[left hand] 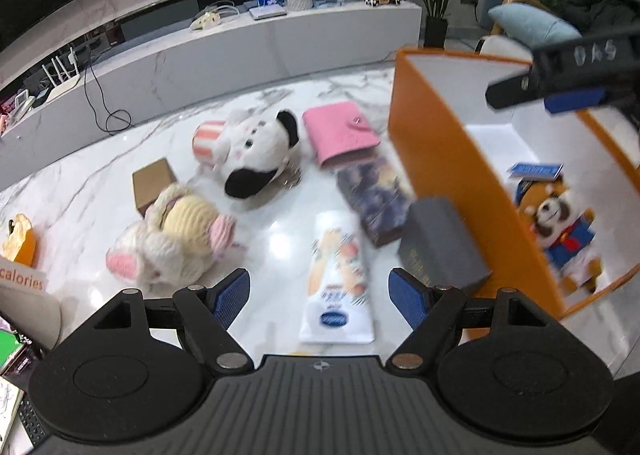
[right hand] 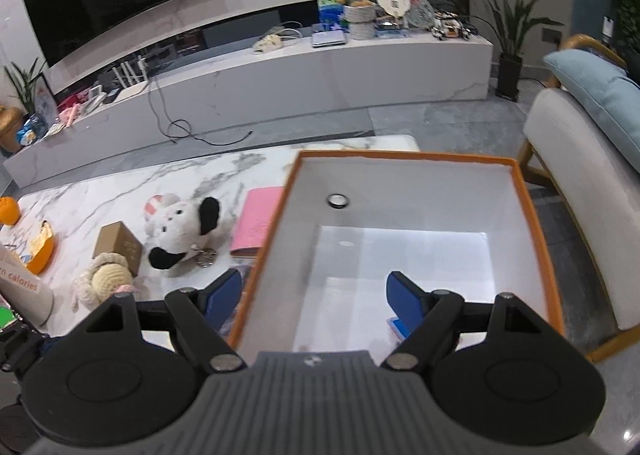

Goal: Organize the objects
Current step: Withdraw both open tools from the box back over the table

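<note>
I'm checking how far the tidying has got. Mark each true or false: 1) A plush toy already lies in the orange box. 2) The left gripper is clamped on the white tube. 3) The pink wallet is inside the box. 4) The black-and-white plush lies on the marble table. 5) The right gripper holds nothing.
1) True: a red panda plush lies inside the orange box.
2) False: the left gripper is open above the white tube, not gripping it.
3) False: the pink wallet lies on the marble table, beside the box.
4) True: the black-and-white plush lies there.
5) True: the right gripper is open and empty, straddling the box wall.
</note>
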Available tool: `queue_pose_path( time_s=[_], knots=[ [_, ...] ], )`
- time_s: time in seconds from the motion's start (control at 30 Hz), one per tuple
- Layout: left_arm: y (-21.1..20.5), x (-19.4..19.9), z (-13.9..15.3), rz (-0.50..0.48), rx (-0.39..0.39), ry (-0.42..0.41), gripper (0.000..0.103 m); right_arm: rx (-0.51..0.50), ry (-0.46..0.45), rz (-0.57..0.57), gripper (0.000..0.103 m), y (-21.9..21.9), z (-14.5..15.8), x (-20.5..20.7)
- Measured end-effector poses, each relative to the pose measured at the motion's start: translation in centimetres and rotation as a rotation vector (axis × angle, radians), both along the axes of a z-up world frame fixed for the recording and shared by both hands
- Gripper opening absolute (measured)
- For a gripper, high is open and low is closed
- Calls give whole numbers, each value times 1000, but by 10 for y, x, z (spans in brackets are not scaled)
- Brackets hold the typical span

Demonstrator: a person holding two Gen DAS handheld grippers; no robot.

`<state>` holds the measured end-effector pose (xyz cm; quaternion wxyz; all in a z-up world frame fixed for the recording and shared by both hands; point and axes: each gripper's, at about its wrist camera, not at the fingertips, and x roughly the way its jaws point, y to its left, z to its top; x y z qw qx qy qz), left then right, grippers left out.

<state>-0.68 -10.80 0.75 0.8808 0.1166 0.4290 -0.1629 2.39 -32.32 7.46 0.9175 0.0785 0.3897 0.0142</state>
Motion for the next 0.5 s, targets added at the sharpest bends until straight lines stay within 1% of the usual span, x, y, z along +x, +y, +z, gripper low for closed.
queue_pose_path(
  time_s=[0.2,0.33,0.5],
  knots=[
    [9,1,-23,-7,55,51,90,11,-33,67,80,25,2,0],
    [15,-7,-27,-24,71,59,90,4,-36,128,80,51,3,3],
    [27,-18,-29,-38,76,70,90,-14,-16,207,80,91,-4,8]
  ],
)
